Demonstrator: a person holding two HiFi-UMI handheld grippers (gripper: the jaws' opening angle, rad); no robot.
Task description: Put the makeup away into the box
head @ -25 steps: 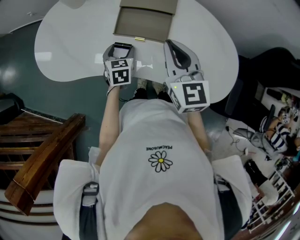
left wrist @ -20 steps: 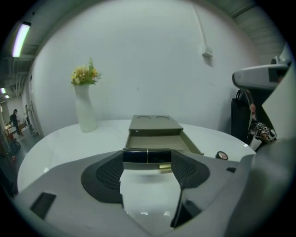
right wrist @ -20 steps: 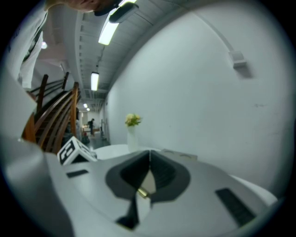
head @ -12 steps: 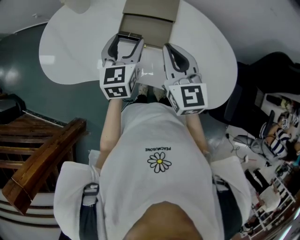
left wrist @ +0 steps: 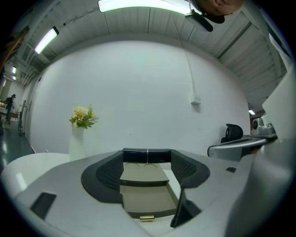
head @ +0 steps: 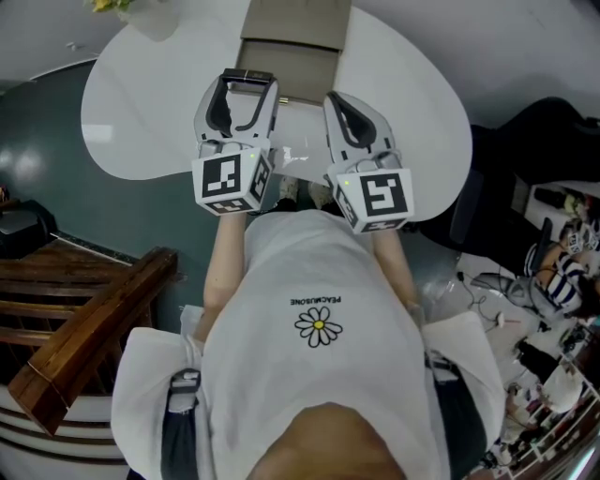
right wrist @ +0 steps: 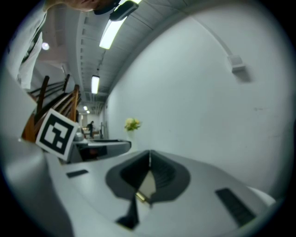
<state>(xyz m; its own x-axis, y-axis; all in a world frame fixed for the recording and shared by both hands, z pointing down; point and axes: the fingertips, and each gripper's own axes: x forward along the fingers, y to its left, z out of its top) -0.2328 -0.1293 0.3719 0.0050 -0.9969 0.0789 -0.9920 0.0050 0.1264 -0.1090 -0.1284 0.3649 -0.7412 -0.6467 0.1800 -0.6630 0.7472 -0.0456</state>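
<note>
On the white rounded table (head: 131, 112) sits a taupe box (head: 298, 52) at the far edge, centred, lid off or open. Left gripper view shows it stepped inside: an upper tier with two round recesses, a lower tray, and a gold clasp (left wrist: 147, 217) on the near edge. White vase with yellow flowers (left wrist: 79, 134) stands at the table's far left. Plain white wall (left wrist: 148, 92) behind, strip light (left wrist: 143, 4) on the ceiling. Dark teal floor (head: 56, 187), and a wooden stair rail (head: 94, 328) to the person's left.

Person in a white T-shirt (head: 319, 375) with a daisy print has both forearms stretched forward, grippers side by side over the near table edge, just short of the box. Left gripper (head: 249, 77) reaches to the box's near left corner, marker cube (head: 230, 183) toward the body. Its tips are pressed together with nothing between them, and the box shows through the loop of the jaws. Right gripper (head: 337, 97) sits just right of it, angled slightly inward. Its tips also meet in a thin seam and it holds nothing; the clasp shows through the gap. The two grippers are close but apart, neither touching the box as far as can be told.
</note>
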